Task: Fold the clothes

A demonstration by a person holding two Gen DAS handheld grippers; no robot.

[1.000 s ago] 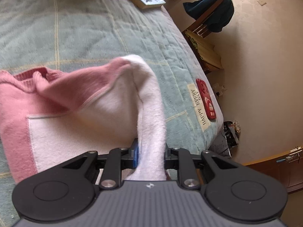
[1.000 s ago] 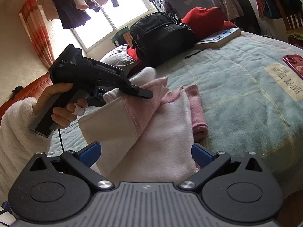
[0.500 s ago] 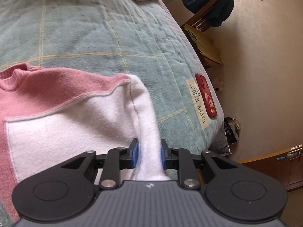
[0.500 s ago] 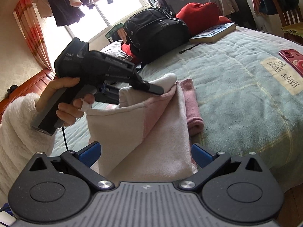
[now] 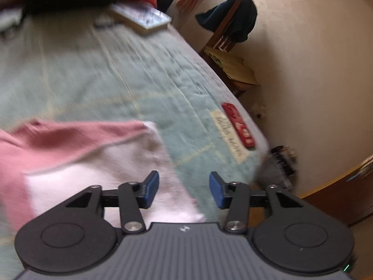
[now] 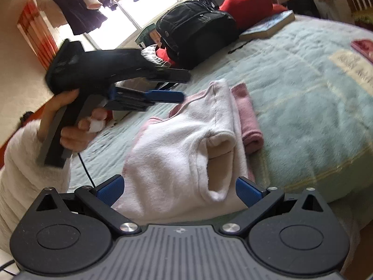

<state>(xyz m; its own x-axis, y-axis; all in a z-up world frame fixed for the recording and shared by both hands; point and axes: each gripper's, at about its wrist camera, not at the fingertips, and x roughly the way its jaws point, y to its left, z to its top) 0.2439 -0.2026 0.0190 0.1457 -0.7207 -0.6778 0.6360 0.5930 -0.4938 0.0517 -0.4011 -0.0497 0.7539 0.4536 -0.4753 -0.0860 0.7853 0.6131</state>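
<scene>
A pink and white sweater (image 6: 186,149) lies folded on the green bedspread (image 6: 303,98), a sleeve cuff gaping toward the near edge. The same sweater (image 5: 77,161) fills the lower left of the blurred left wrist view. My left gripper (image 5: 184,190) is open with nothing between its blue pads, just above the sweater's right edge. From the right wrist view, that left gripper (image 6: 181,86) hovers over the sweater's far end, held by a hand (image 6: 77,130). My right gripper (image 6: 179,190) is open wide at the sweater's near edge, holding nothing.
A red phone (image 5: 237,126) lies by a cloth label near the bed's right edge. A book (image 6: 270,24), black backpack (image 6: 195,32) and red garment (image 6: 249,4) sit at the bed's far end. A wooden chair (image 5: 226,37) with a dark garment stands beside the bed.
My left gripper has let go of the white sleeve, opened and lifted away. The sweater has dropped flat onto the bed. My right gripper stayed open.
</scene>
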